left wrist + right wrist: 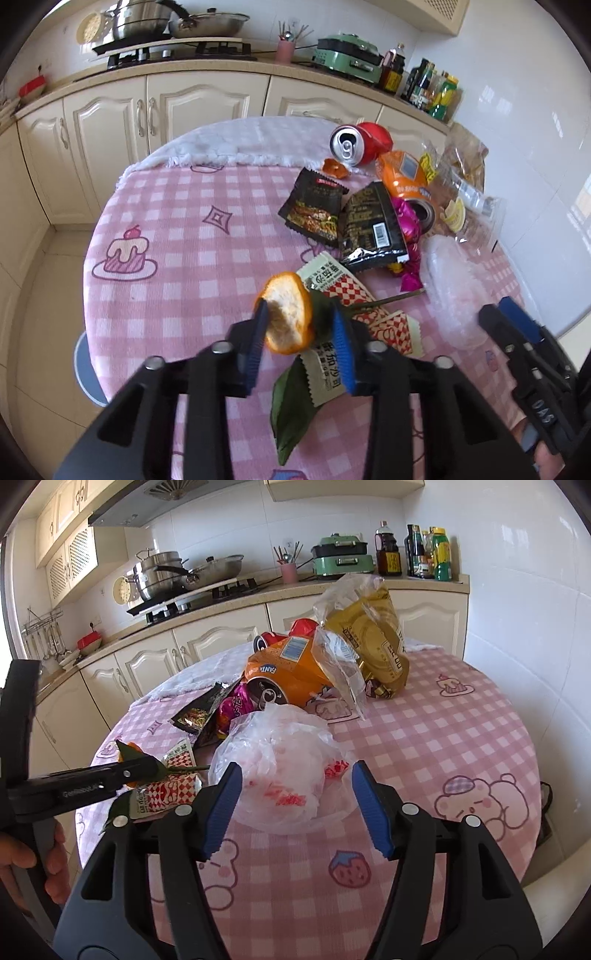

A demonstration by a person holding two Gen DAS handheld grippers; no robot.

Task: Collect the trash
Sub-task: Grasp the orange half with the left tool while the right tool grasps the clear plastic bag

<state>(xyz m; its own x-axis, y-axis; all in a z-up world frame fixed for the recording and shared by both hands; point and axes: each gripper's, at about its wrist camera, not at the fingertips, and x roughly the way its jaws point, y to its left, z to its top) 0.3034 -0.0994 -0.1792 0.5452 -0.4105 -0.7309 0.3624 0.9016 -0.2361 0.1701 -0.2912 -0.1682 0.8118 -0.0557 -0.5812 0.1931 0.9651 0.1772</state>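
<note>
My left gripper (301, 317) is shut on a piece of orange peel (286, 314) and holds it above the pink checked tablecloth (177, 229). Under it lie a green leaf (291, 406) and red-checked sauce packets (332, 280). My right gripper (295, 794) is open, its fingers either side of a crumpled clear plastic bag (280, 760) on the table. Further back lie black snack packets (365, 225), a crushed orange Fanta can (284, 672), a red can (358, 144) and a yellow bag in clear wrap (373, 642).
Cream kitchen cabinets (166, 107) and a counter with stove, pots (147, 18), a green appliance (347, 55) and bottles (432, 88) stand behind the round table. A second piece of orange peel (334, 168) lies near the red can. The left gripper also shows in the right wrist view (122, 771).
</note>
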